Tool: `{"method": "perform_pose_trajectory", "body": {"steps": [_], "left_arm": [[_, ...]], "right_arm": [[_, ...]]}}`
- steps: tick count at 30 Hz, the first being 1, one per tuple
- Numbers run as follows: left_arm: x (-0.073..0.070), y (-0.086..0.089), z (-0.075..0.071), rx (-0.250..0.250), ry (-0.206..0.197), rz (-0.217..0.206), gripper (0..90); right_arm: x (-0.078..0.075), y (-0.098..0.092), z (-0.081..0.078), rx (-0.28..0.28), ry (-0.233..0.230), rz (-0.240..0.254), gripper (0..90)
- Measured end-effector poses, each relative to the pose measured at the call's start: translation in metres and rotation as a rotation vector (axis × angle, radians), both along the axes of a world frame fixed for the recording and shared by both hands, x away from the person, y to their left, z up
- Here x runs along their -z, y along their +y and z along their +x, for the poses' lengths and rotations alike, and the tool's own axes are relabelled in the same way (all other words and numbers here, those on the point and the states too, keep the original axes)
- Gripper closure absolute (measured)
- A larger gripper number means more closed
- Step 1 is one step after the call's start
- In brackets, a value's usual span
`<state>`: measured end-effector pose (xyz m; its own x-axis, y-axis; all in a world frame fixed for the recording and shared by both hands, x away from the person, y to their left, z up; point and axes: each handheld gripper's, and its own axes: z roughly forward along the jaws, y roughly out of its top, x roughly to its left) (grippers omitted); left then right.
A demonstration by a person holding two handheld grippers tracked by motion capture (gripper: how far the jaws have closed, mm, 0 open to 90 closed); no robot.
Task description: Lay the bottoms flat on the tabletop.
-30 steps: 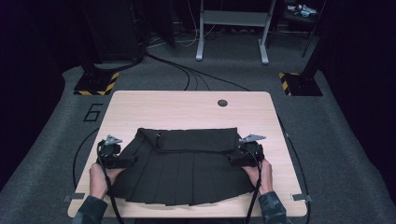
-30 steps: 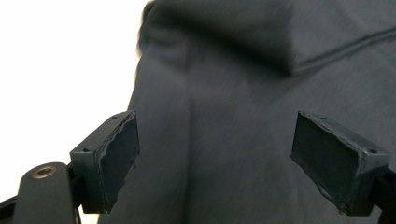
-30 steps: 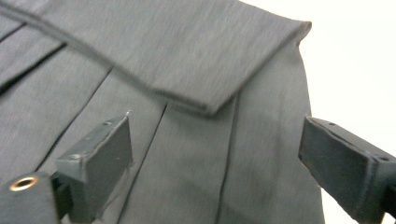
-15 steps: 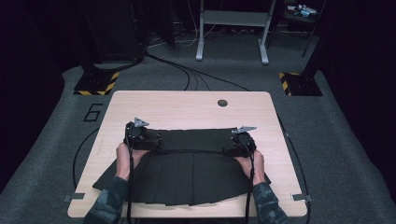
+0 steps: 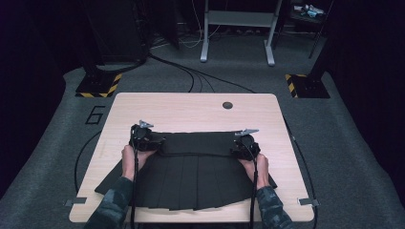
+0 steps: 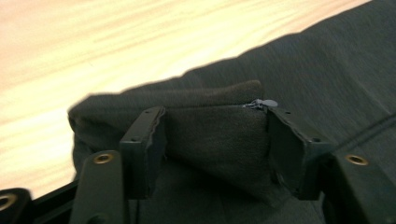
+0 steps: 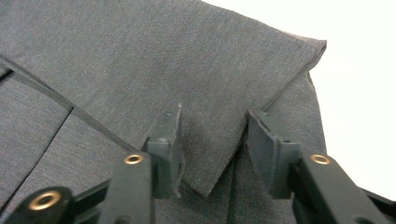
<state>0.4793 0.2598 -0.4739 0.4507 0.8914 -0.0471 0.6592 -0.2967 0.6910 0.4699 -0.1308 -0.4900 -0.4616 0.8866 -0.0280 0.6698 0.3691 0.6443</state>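
A black pleated skirt [image 5: 200, 176] lies flat on the wooden table [image 5: 191, 112], its waistband on the far side. My left gripper [image 5: 155, 140] is at the waistband's left corner and my right gripper [image 5: 239, 147] at its right corner. In the left gripper view my left gripper [image 6: 215, 140] straddles a raised fold of the skirt [image 6: 210, 126] beside a small zip pull [image 6: 264, 103]. In the right gripper view my right gripper [image 7: 212, 140] has a folded corner of the skirt [image 7: 210, 154] between its pads. Both pairs of jaws have just been closing and still stand apart.
A round cable hole [image 5: 227, 105] is in the table's far edge strip. Bare wood lies beyond the waistband. On the floor behind stand a table frame [image 5: 236, 28] and two yellow-and-black striped bases [image 5: 98, 86], with cables [image 5: 191, 76] running between.
Both hands have slid from the skirt's sides away from the person to the waistband corners, the left one farther. Both pairs of jaws are narrower than before.
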Motion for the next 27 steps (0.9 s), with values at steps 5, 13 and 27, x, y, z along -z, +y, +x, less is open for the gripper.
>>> {"method": "perform_pose_trajectory", "body": {"steps": [5, 13, 27], "left_arm": [[0.001, 0.0, -0.001, 0.041, 0.015, -0.007, 61.5], [0.004, -0.002, -0.001, 0.037, 0.017, -0.035, 68.2], [0.009, -0.001, -0.003, 0.063, 0.012, -0.023, 88.0]], "right_arm": [[0.001, 0.001, 0.0, 0.013, 0.008, -0.013, 67.9], [0.006, -0.001, -0.008, 0.018, 0.036, 0.014, 53.7], [0.007, -0.002, -0.01, 0.007, -0.003, 0.012, 84.0]]}}
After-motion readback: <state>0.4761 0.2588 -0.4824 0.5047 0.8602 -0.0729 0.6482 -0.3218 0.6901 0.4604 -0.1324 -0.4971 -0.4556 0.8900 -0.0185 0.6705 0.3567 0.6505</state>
